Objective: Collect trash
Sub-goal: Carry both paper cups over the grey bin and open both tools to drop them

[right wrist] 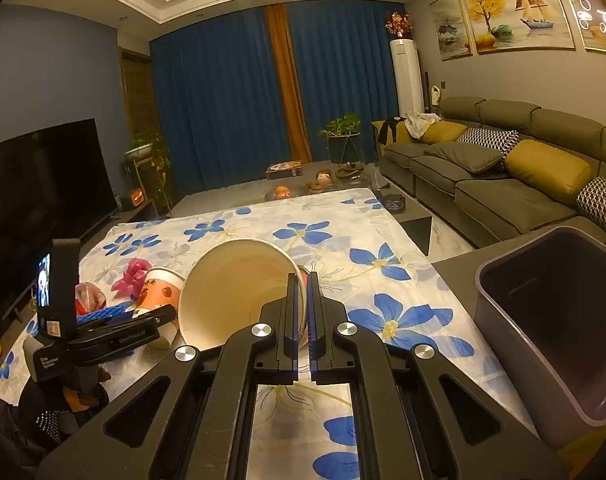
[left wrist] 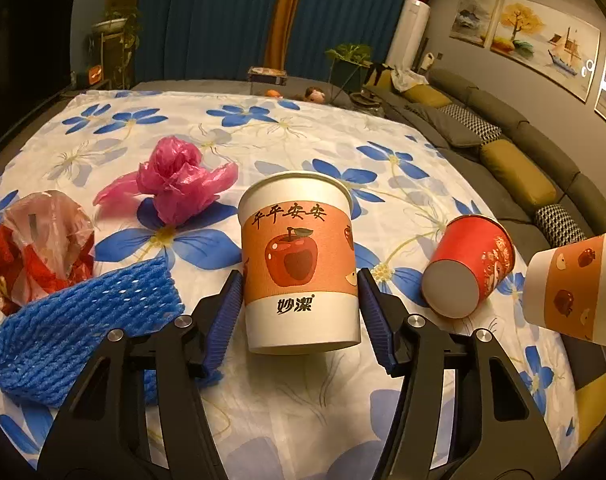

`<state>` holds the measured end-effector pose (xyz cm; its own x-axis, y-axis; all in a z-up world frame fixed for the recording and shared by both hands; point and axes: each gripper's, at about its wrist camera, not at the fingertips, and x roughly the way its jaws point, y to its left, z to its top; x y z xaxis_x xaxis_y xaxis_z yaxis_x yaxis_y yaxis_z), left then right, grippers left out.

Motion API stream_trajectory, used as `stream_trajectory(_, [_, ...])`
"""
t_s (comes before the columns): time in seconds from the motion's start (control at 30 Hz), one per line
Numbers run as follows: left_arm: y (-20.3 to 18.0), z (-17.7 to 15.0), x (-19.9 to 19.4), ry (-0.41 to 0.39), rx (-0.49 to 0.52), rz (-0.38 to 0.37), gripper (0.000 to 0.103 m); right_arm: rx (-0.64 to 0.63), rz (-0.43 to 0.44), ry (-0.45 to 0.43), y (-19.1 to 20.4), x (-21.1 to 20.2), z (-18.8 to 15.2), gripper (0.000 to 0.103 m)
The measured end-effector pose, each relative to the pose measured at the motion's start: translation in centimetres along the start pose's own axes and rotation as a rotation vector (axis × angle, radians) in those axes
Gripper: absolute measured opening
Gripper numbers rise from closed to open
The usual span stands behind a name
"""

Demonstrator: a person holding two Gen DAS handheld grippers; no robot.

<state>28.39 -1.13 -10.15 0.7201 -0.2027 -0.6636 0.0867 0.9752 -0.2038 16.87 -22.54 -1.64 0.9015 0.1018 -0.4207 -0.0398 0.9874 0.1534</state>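
An upright apple-print paper cup (left wrist: 299, 264) stands between the open blue pads of my left gripper (left wrist: 299, 312); a narrow gap shows on each side. A red paper cup (left wrist: 469, 266) lies on its side to its right. My right gripper (right wrist: 301, 320) is shut on the rim of a tilted paper cup (right wrist: 235, 292), which also shows at the right edge of the left wrist view (left wrist: 575, 292), held above the table. The left gripper and its cup (right wrist: 159, 292) appear at the left of the right wrist view. A pink plastic bag (left wrist: 179, 180), a blue foam net (left wrist: 75, 320) and a red-and-clear bag (left wrist: 39, 248) lie left.
A floral cloth (right wrist: 335, 248) covers the table. A dark trash bin (right wrist: 551, 320) stands at the table's right edge. A grey sofa (right wrist: 503, 176) with cushions runs along the right. A TV (right wrist: 35, 184) stands at the left.
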Motion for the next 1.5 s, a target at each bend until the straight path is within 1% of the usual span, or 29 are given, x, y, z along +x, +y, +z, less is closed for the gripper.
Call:
stream_trajectory(0.3, [-2.6, -0.9, -4.8, -0.085, 0.030, -0.038, 0.056, 0.001, -0.004, -0.023, -0.3, -1.8, 0.3, 0.005])
stream_trajectory(0.4, [-3.8, -1.2, -6.4, -0.107, 0.048, -0.046, 0.056, 0.003, -0.005, -0.037, -0.7, -2.9, 0.4, 0.005])
stream_trajectory(0.6, [-7.1, -1.9, -8.7, -0.137, 0.088, -0.093, 0.056, 0.008, -0.019, -0.067, -1.7, -5.4, 0.5, 0.005])
stream_trajectory(0.87, [-11.1, -2.6, -10.2, -0.155, 0.144, -0.151, 0.056, 0.034, -0.064, -0.107, -4.2, -8.4, 0.6, 0.005])
stream_trajectory(1.13, [-16.0, -3.0, -11.0, -0.169, 0.211, -0.231, 0.056, 0.063, -0.122, -0.139, -7.6, -10.7, 0.5, 0.005])
stream_trajectory(1.33, [-20.7, -3.1, -11.4, -0.188, 0.270, -0.305, 0.056, 0.099, -0.207, -0.179, -11.3, -12.3, 1.1, 0.005])
stream_trajectory(1.5, [-24.4, -3.0, -10.7, -0.189, 0.309, -0.363, 0.056, 0.134, -0.275, -0.204, -14.5, -13.3, 1.4, 0.005])
